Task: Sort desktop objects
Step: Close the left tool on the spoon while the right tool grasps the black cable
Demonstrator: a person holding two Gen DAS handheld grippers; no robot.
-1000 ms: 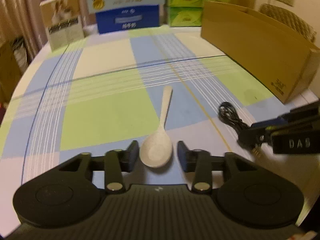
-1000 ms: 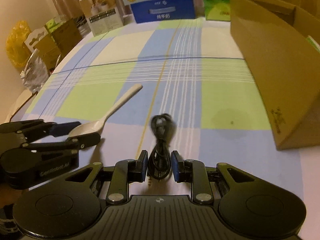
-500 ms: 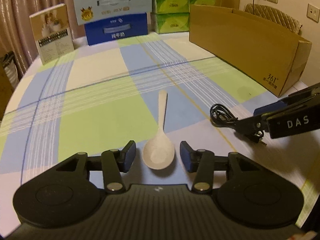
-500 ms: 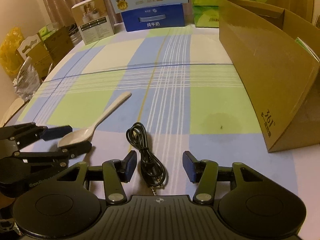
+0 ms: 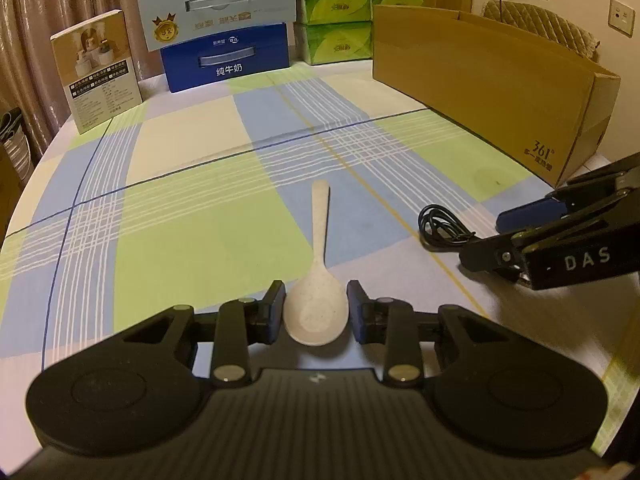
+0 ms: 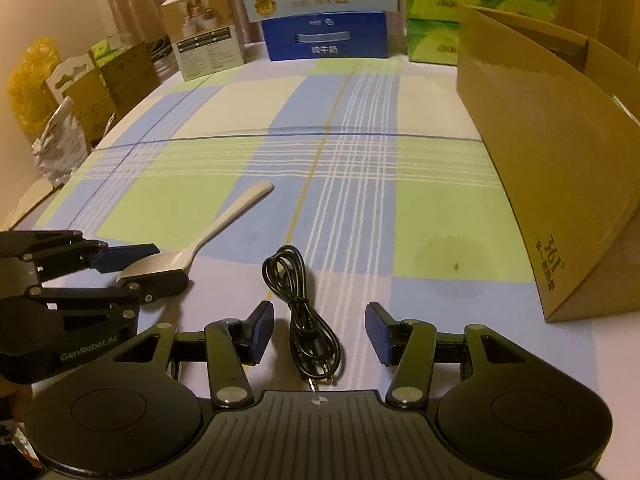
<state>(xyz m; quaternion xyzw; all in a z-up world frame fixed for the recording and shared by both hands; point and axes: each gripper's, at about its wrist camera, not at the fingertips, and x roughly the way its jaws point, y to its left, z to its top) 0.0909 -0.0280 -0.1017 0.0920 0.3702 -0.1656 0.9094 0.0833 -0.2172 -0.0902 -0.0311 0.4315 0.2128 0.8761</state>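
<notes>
Left tool [image 5: 316,306] is down on the table [image 5: 192,248], its pads pressed against both sides of the spoon [image 5: 316,308] bowl, clenched on it, handle pointing away toward the far boxes. Right tool [image 6: 319,334] sits spread wide, released, with the coiled black cable [image 6: 304,312] lying loose between its fingers, touching neither. Spoon and cable rest near each other on the plaid cloth; the cardboard box [image 6: 560,168] stands off to the right.
</notes>
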